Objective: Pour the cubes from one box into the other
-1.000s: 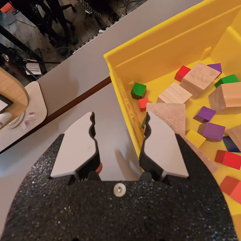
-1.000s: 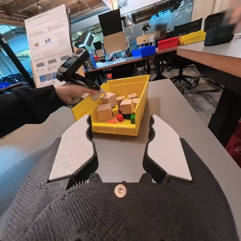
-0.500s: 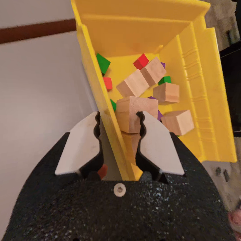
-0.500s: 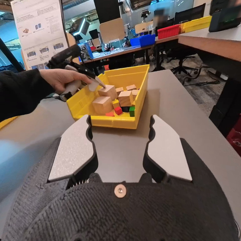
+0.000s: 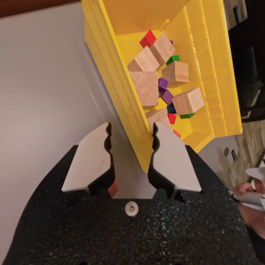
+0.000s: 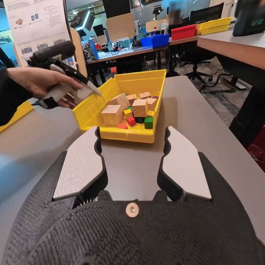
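Left gripper (image 5: pixel 131 132) wide astride box (image 6: pixel 159 91) wall near tabletop (image 6: pixel 186 121) far edge; right gripper (image 6: pixel 132 137) wide, empty. Weak grip risks spilling cubes (image 6: pixel 112 116).

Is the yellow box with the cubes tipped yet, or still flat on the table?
Flat. The yellow box sits level on the grey table, cubes inside; the left gripper is only at its side wall.

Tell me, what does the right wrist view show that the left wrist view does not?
Only the right wrist view shows the left gripper from outside, at the near side wall of the yellow box, a second yellow box's edge, and distant desks. Only the left wrist view shows that wall between its open jaws. Both share the box and its wooden cubes and coloured cubes.
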`<state>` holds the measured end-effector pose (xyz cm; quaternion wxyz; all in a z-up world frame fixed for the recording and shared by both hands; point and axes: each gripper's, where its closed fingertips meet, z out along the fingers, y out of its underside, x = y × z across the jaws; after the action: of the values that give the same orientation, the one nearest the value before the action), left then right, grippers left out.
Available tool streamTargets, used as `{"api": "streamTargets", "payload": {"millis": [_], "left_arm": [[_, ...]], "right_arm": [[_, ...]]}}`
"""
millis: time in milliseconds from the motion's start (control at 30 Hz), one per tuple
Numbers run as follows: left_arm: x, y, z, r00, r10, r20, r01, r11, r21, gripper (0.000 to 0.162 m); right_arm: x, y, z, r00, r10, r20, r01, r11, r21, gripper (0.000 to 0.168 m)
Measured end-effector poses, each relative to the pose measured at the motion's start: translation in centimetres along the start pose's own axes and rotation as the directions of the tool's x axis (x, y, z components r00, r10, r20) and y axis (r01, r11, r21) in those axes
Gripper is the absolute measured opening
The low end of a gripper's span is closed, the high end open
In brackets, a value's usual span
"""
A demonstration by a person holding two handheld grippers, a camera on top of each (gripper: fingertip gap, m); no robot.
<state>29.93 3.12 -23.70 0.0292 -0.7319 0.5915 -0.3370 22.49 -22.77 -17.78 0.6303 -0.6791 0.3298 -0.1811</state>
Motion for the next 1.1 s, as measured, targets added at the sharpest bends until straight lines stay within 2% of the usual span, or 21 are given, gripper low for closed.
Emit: {"api": "streamTargets", "payload": {"millis": [33, 100, 233, 333, 400, 467, 567, 667, 800, 900, 1000, 1100], "left_arm": [[0.5, 0.3, 0.4, 1.0, -0.002, -0.023, 0.001, 0.999, -0.046, 0.047], [1.2, -0.1, 0.9, 1.0, -0.002, -0.024, 0.0, 0.997, -0.083, 0.041], [0.6, -0.6, 2.2, 0.987, 0.073, 0.145, -0.048, 0.984, -0.17, 0.028], [-0.8, -0.9, 3.3, 0.939, 0.147, 0.31, -0.076, 0.97, -0.229, 0.02], [-1.8, -0.6, 4.3, 0.923, 0.145, 0.357, -0.053, 0.966, -0.254, 0.021], [-2.2, 0.3, 5.6, 0.937, 0.136, 0.32, -0.044, 0.959, -0.28, 0.015], [-2.3, -0.3, 5.8, 0.965, 0.14, 0.22, -0.096, 0.975, -0.2, 0.017], [-3.4, -0.1, 5.0, 0.958, 0.181, 0.221, -0.127, 0.964, -0.235, 0.014], [-5.5, 0.8, 2.1, 0.942, 0.265, 0.206, -0.198, 0.935, -0.295, 0.011], [-7.8, 1.3, -1.7, 0.92, 0.336, 0.202, -0.269, 0.916, -0.298, 0.011], [-10.5, 1.9, -7.2, 0.913, 0.366, 0.181, -0.306, 0.906, -0.292, 0.011], [-13.2, 2.9, -14.3, 0.928, 0.345, 0.139, -0.298, 0.914, -0.277, 0.011]], "right_arm": [[-0.1, -0.1, 0.3, 1.0, 0.004, 0.003, -0.004, 1.0, 0.004, 0.086], [-0.6, -0.4, 0.7, 1.0, 0.016, 0.024, -0.016, 1.0, 0.011, 0.086], [-1.3, 0.1, 1.0, 0.999, -0.024, 0.032, 0.024, 1.0, -0.018, 0.087], [-1.0, 0.8, 0.9, 0.999, -0.052, 0.015, 0.053, 0.998, -0.043, 0.087], [-0.8, 0.9, 0.8, 0.999, -0.032, 0.011, 0.033, 0.998, -0.049, 0.087], [-0.9, 0.8, 0.7, 1.0, -0.013, 0.026, 0.015, 0.999, -0.045, 0.086], [-0.4, 0.7, 0.3, 0.999, -0.034, 0.008, 0.034, 0.999, -0.037, 0.086], [0.3, 1.0, 0.1, 1.0, -0.015, 0.001, 0.015, 0.999, -0.05, 0.086], [0.7, 1.1, -0.2, 1.0, 0.014, -0.012, -0.015, 0.999, -0.043, 0.085], [0.4, 1.7, 0.4, 1.0, 0.013, -0.013, -0.014, 0.998, -0.063, 0.085], [-1.8, 2.9, 1.8, 0.999, 0.021, 0.029, -0.018, 0.994, -0.106, 0.085], [-5.7, 3.6, 3.9, 0.997, -0.001, 0.083, 0.013, 0.989, -0.149, 0.087]]}}
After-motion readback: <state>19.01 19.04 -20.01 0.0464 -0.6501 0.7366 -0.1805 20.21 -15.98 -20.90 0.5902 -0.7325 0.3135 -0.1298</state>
